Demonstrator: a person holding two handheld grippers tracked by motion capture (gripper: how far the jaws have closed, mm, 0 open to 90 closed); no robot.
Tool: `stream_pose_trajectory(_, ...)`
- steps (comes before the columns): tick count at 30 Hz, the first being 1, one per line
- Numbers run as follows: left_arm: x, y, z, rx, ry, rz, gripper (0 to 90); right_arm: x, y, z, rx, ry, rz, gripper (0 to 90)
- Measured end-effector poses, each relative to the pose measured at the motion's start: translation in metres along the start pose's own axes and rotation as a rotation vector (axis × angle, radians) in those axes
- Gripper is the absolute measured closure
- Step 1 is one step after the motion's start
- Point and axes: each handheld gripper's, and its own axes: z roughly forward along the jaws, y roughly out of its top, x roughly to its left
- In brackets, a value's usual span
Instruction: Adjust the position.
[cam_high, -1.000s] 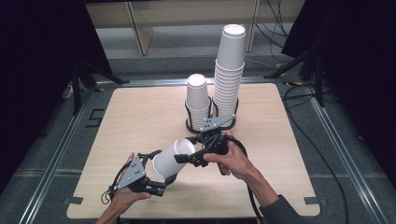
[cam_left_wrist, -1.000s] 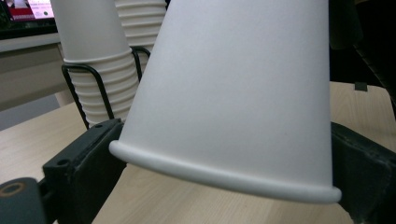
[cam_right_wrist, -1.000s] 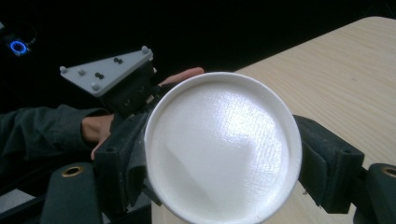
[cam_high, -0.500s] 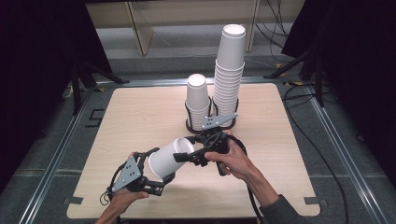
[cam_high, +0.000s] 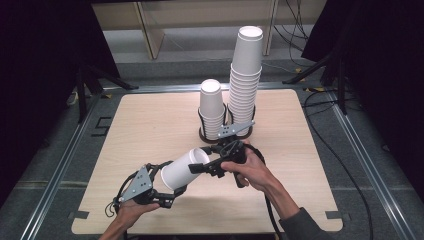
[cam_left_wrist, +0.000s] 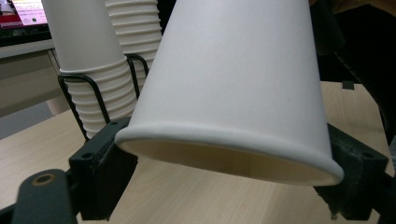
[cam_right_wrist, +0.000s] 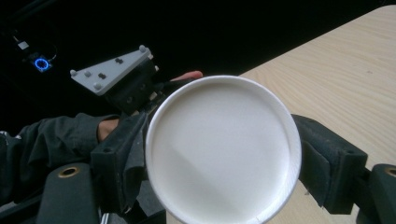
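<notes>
Near the table's (cam_high: 130, 125) front edge, at about seven o'clock, the left gripper (cam_high: 167, 187) has just been closing its jaws; in the left gripper view they now clasp the rim end of a white paper cup (cam_high: 184, 168) lying on its side in mid-air. At the cup's two o'clock end, the right gripper (cam_high: 202, 167) clamps its base. Two cup stacks (cam_high: 245, 75) stand at twelve o'clock. To hand over cleanly, the right should release only once the left grip feels firm, without crushing the rim.

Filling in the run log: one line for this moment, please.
left gripper: jaws just closed on paper cup | right gripper: shut on same cup | cup: off table, lying sideways
</notes>
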Motion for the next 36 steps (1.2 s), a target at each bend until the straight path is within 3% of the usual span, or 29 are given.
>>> stream_pose_trajectory(2,0.0,0.0,0.0,0.009,-0.001,0.001,15.7,0.0,-0.001,0.001,0.009,0.006,0.009,24.0)
stream_pose_trajectory(9,0.001,0.0,0.0,0.053,-0.008,-0.002,16.1,0.001,-0.001,0.003,0.048,-0.065,-0.06,20.7)
stream_pose_trajectory(12,0.0,-0.001,0.002,0.046,-0.022,-0.017,16.3,0.002,-0.001,0.002,0.063,-0.074,-0.073,19.1)
stream_pose_trajectory(14,0.0,0.0,0.001,0.083,-0.022,-0.008,16.4,0.003,0.0,0.001,0.074,-0.088,-0.088,18.5)
stream_pose_trajectory(21,0.003,0.0,0.0,0.118,-0.029,0.0,16.4,0.007,0.003,-0.002,0.116,-0.152,-0.17,17.4)
stream_pose_trajectory(23,0.002,-0.001,0.001,0.129,-0.028,-0.007,16.5,0.008,0.003,-0.001,0.135,-0.16,-0.166,17.4)
stream_pose_trajectory(29,0.002,-0.003,0.003,0.181,-0.047,0.009,16.7,0.012,0.003,0.0,0.187,-0.206,-0.228,17.1)
stream_pose_trajectory(33,0.0,-0.003,0.005,0.203,-0.065,0.019,16.7,0.018,0.004,0.003,0.235,-0.215,-0.304,17.1)
stream_pose_trajectory(34,-0.001,-0.003,0.005,0.206,-0.065,0.017,16.7,0.02,0.004,0.003,0.247,-0.218,-0.313,17.1)
stream_pose_trajectory(35,-0.001,-0.003,0.006,0.205,-0.071,0.02,16.7,0.023,0.003,0.004,0.267,-0.225,-0.29,17.1)
stream_pose_trajectory(36,-0.001,-0.003,0.006,0.211,-0.071,0.02,16.7,0.022,0.004,0.005,0.281,-0.233,-0.349,17.2)
